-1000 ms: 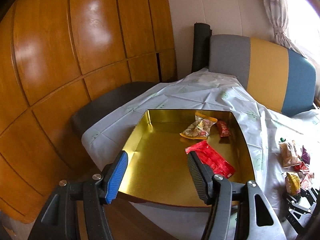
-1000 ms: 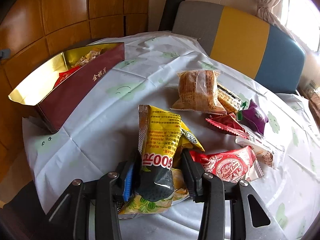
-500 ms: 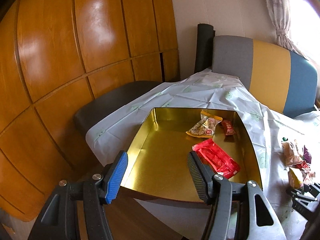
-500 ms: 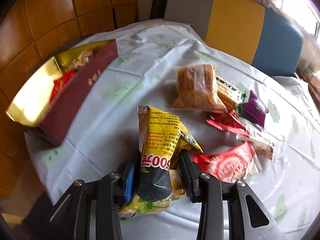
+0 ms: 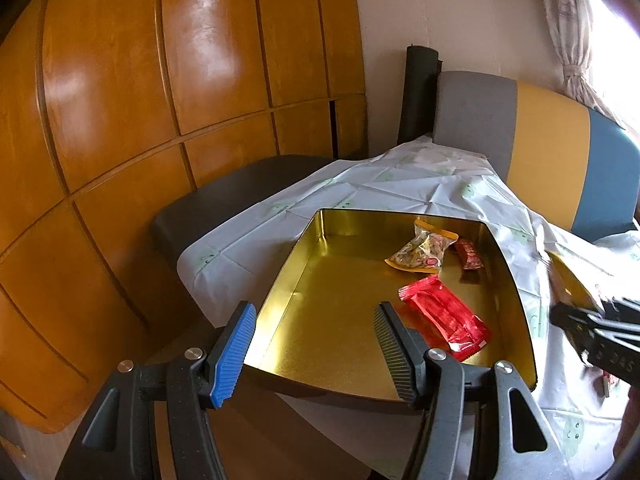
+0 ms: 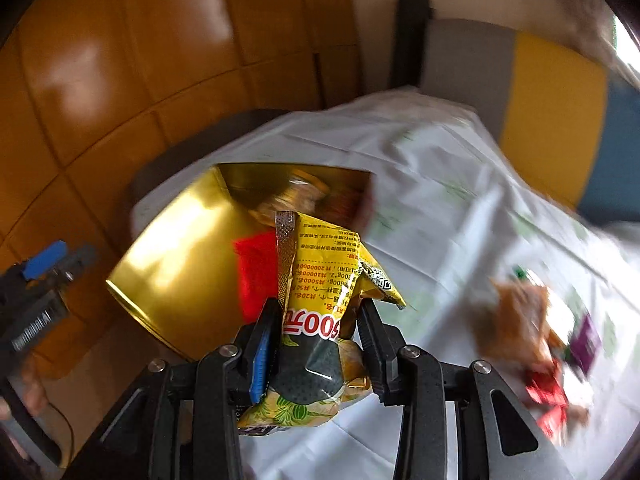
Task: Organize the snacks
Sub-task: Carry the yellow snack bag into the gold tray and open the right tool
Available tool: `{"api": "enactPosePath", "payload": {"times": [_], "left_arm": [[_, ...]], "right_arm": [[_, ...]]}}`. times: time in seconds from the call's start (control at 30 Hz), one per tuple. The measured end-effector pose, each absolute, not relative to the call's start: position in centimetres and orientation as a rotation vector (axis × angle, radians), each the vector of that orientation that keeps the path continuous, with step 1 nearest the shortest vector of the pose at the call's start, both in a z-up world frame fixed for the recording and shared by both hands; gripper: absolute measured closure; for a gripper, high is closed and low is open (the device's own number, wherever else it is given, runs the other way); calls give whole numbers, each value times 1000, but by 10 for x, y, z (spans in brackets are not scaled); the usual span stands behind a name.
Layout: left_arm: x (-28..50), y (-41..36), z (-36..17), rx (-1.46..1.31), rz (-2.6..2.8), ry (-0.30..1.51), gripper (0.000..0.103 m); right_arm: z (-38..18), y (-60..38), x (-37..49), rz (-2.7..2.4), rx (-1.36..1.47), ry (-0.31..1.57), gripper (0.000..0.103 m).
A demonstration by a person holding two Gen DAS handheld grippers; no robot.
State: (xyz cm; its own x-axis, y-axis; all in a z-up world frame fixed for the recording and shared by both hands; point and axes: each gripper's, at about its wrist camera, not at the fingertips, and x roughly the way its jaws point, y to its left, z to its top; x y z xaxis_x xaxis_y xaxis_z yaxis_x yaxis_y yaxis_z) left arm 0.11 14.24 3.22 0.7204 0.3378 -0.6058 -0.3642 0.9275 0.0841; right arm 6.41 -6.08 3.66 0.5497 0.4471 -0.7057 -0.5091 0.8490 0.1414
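The right claw is clenched on a yellow bag, holding it upright in the air above the near right edge of the gold tin. That view is blurred, so the loose snacks on the desk off to the right are only smears of orange, red and purple. The left claw hangs released, jaws well apart, just short of the tin's near left corner, gripping nothing. Inside the tin lie a red pack near the middle, a clear nut pack towards the far right corner, and a small red bar just beside it.
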Motion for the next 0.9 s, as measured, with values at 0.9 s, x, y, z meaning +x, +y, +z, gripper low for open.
{"api": "enactPosePath", "payload": {"times": [0.9], "left_arm": [[-3, 141, 29, -41, 372, 671, 41]], "right_arm": [[22, -33, 59, 626, -116, 818, 43]]}}
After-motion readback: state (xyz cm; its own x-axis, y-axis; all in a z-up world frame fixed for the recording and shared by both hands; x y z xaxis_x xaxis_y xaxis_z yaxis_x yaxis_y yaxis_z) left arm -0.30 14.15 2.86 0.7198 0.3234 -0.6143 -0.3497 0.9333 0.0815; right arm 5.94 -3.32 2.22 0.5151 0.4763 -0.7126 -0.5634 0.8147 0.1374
